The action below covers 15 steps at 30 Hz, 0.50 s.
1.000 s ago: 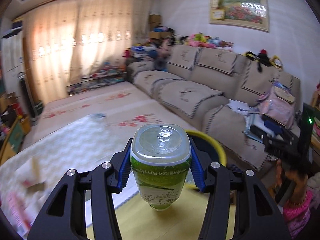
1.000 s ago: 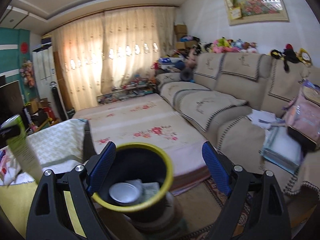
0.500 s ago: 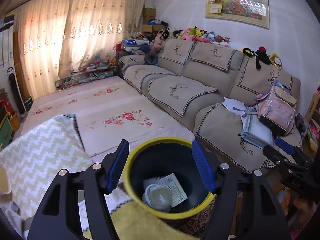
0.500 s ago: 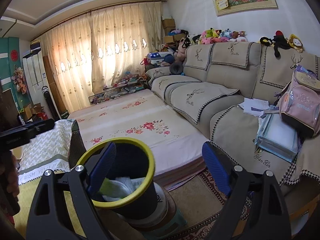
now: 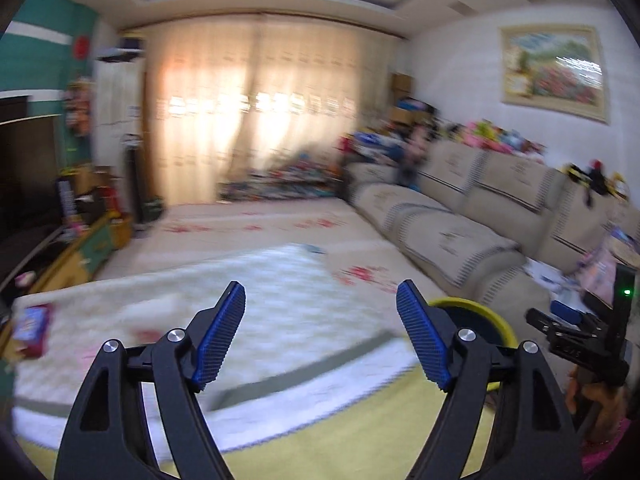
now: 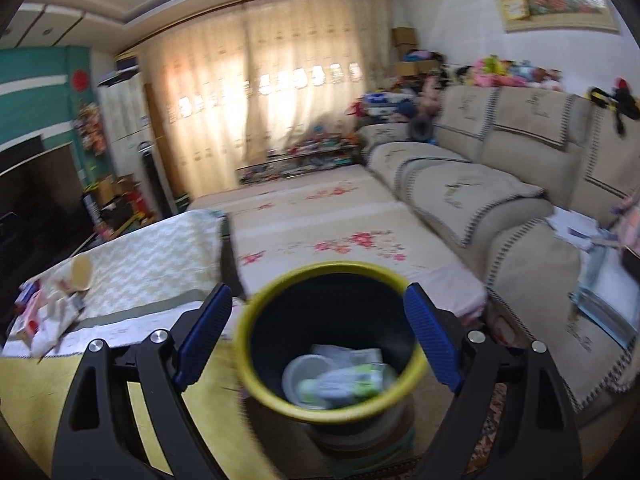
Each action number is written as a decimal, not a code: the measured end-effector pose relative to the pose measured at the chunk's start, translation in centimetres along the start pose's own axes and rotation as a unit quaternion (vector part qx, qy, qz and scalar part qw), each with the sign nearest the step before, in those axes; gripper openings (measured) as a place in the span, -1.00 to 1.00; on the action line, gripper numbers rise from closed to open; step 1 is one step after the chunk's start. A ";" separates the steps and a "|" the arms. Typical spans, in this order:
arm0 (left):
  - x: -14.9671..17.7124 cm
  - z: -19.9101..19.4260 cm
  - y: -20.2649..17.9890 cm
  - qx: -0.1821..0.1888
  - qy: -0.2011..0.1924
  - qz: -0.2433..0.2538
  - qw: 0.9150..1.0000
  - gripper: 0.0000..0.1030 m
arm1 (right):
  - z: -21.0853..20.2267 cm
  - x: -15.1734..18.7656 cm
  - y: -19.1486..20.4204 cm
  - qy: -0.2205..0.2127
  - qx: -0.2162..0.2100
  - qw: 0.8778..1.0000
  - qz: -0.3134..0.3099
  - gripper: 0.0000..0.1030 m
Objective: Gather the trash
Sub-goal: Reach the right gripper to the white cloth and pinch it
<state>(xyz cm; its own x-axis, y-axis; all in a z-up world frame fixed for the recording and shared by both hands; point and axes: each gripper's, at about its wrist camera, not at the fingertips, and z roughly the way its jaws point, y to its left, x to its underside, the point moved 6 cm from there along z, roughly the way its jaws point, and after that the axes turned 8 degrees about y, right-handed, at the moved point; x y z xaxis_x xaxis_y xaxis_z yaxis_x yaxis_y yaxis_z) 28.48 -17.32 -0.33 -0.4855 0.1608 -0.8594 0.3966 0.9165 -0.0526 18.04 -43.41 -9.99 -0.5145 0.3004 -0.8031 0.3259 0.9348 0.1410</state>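
My left gripper [image 5: 320, 296] hovers over the cloth-covered table [image 5: 280, 320], its jaws opening with nothing between them. The black bin's yellow rim [image 5: 476, 306] peeks out behind its right finger. On the table's left lies a red and blue packet [image 5: 32, 326], blurred. My right gripper [image 6: 316, 296] stands open and empty above the yellow-rimmed bin [image 6: 336, 267]. In the bin lie a green-labelled bottle [image 6: 348, 380], a white round lid [image 6: 304, 372] and paper. A heap of wrappers [image 6: 48, 312] and a paper cup [image 6: 82, 272] sit at the table's left end.
A long beige sofa [image 6: 500, 184] runs along the right, with papers and a bag on its near seat. A flowered mat [image 6: 320, 224] covers the floor beyond the table. A hand [image 5: 600, 396] holds the other gripper at the right edge. A dark cabinet [image 5: 24, 184] stands left.
The left gripper let the green bottle go into the bin, opened wider and swung left over the table. The right gripper also swung left; the bottle now lies in the bin.
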 end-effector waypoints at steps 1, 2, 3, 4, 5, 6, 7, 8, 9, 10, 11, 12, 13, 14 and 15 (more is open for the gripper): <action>0.2 -0.5 1.6 -0.013 -0.002 -0.007 1.000 0.51 | 0.6 -0.3 1.8 0.005 -0.021 1.000 -0.011 0.61; 0.5 -1.1 3.5 -0.030 -0.003 -0.018 0.999 0.51 | 1.0 -0.5 2.9 0.009 -0.034 0.999 -0.017 0.61; 0.8 -1.7 5.5 -0.046 -0.003 -0.031 0.998 0.51 | 1.5 -0.7 4.3 0.015 -0.048 0.998 -0.026 0.61; 1.4 -2.4 8.1 -0.064 -0.002 -0.049 0.997 0.52 | 2.1 -0.9 6.3 0.023 -0.066 0.997 -0.042 0.61; 1.7 -2.8 9.7 -0.075 -0.001 -0.060 0.995 0.52 | 2.5 -1.0 7.5 0.027 -0.076 0.995 -0.052 0.61; 2.1 -3.2 11.6 -0.089 -0.002 -0.073 0.993 0.52 | 2.9 -1.2 9.0 0.032 -0.088 0.994 -0.063 0.61; 2.8 -3.6 13.9 -0.107 -0.004 -0.088 0.990 0.52 | 3.2 -1.4 10.6 0.035 -0.101 0.992 -0.073 0.61; 3.3 -3.8 15.5 -0.121 -0.005 -0.100 0.988 0.52 | 3.6 -1.5 12.5 0.040 -0.119 0.988 -0.086 0.61; 3.8 -4.0 17.2 -0.135 -0.005 -0.111 0.985 0.53 | 3.8 -1.6 14.0 0.044 -0.132 0.985 -0.097 0.61; 4.4 -4.0 18.9 -0.149 -0.007 -0.123 0.981 0.53 | 4.0 -1.5 15.5 0.049 -0.143 0.983 -0.106 0.61; 5.1 -4.1 20.5 -0.162 -0.008 -0.135 0.978 0.53 | 4.3 -1.6 17.4 0.056 -0.159 0.979 -0.117 0.61; 5.9 -4.0 22.3 -0.178 -0.010 -0.148 0.973 0.53 | 4.6 -1.6 18.8 0.060 -0.171 0.976 -0.124 0.61; 6.5 -3.9 23.4 -0.191 -0.012 -0.156 0.969 0.53 | 4.7 -1.6 20.2 0.065 -0.183 0.972 -0.131 0.61; 7.0 -3.6 24.3 -0.200 -0.012 -0.161 0.966 0.53 | 5.0 -1.4 22.2 0.068 -0.198 0.967 -0.143 0.61; 7.5 -3.3 25.2 -0.211 -0.011 -0.165 0.963 0.53 | 5.0 -1.3 23.3 0.069 -0.205 0.965 -0.150 0.61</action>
<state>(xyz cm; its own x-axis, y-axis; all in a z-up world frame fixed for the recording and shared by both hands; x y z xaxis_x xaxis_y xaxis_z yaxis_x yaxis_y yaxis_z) 32.26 8.16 -6.41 -0.5128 -0.1690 -0.8417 -0.1305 0.9844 -0.1181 30.31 -22.94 -8.58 -0.6467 0.0000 -0.7628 -0.1813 0.9714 0.1536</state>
